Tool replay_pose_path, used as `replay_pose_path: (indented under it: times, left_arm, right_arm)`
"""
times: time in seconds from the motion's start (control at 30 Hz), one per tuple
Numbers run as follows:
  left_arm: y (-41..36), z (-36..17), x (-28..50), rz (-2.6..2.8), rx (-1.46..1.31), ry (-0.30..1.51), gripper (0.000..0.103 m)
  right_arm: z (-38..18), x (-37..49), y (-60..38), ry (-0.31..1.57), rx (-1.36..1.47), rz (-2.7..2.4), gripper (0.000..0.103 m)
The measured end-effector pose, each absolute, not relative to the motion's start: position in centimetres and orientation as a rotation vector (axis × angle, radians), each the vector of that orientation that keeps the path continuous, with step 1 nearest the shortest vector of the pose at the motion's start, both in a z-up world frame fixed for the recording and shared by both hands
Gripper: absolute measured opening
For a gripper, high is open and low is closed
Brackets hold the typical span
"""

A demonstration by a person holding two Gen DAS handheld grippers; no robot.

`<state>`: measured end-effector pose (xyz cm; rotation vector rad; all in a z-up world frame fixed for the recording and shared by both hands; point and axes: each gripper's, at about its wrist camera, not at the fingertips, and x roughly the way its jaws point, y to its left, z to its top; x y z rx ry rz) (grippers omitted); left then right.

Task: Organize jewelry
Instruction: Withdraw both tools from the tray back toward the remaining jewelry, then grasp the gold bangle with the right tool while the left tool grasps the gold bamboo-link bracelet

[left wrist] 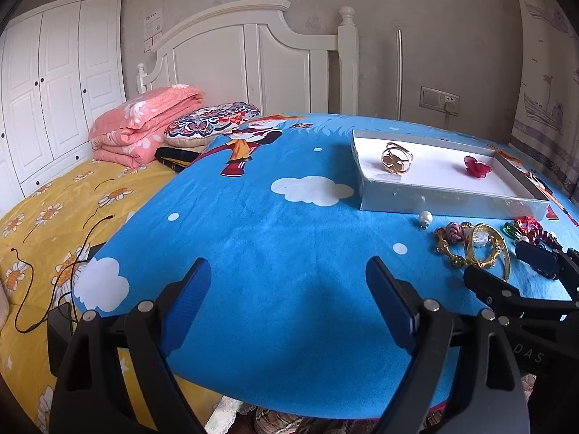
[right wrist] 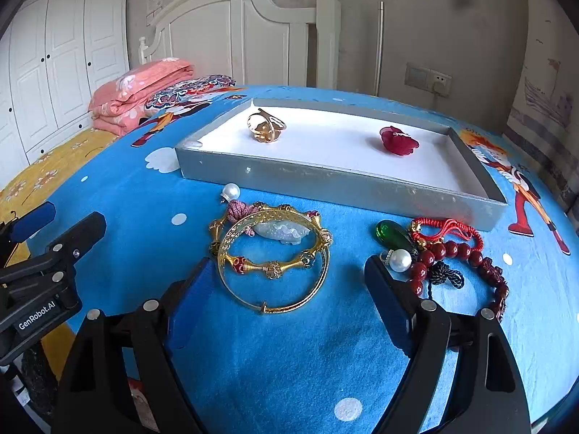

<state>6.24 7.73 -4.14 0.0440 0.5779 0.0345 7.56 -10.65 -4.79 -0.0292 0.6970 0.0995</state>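
Left wrist view: the left gripper (left wrist: 289, 296) hangs over bare blue bedspread (left wrist: 253, 224) near its front edge, jaws wide apart and holding nothing. Toward the far right corner of the spread sits the grey tray (left wrist: 448, 200), already holding a gold ring (left wrist: 396, 159) and a red flower piece (left wrist: 477, 167). Loose jewelry lies along the tray's near wall: a pearl (left wrist: 425, 217), a gold bangle (left wrist: 486, 249) and red beads at the right edge of the picture, where the other gripper also shows.

Right wrist view: the right gripper (right wrist: 289, 289) is low over the spread with its jaws apart and empty, the gold bangle (right wrist: 275, 264) lying between its fingers' tips. A second gold bracelet with coloured beads (right wrist: 269, 238) overlaps the bangle, and a pale jade pendant (right wrist: 280, 231) on pink cord sits inside the two rings. A pearl (right wrist: 231, 191) lies just beside the tray's near wall (right wrist: 325, 181). Near the right finger are a pearl earring (right wrist: 400, 259), a green stone (right wrist: 389, 234), a red cord knot (right wrist: 448, 229) and a dark red bead bracelet (right wrist: 470, 256).

Sorting looks part done: two pieces in the tray, the rest outside. The bangle seems the next pick; closing on its thin rim without catching the overlapping bracelet or pendant cord will need care, then a lift over the tray wall.
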Motion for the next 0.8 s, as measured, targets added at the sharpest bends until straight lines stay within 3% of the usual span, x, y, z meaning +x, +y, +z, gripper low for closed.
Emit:
replay_pose_path:
  times: [0.03, 0.1, 0.8]
  left_arm:
    - [7.5, -4.2, 6.2, 0.031, 0.047, 0.578, 0.085]
    - [7.2, -4.3, 6.1, 0.024, 0.054, 0.578, 0.085]
    - [-1.1, -3.6, 8.8, -0.109, 0.09, 0.631, 0.082]
  right_arm:
    - [-4.8, 7.6, -10.7, 0.696, -0.031, 0.1, 0.076]
    - [-4.6, 7.6, -10.5, 0.686, -0.039, 0.108, 0.057]
    - [-1.8, 3.2, -18.2, 0.537, -0.005, -0.011, 0.057]
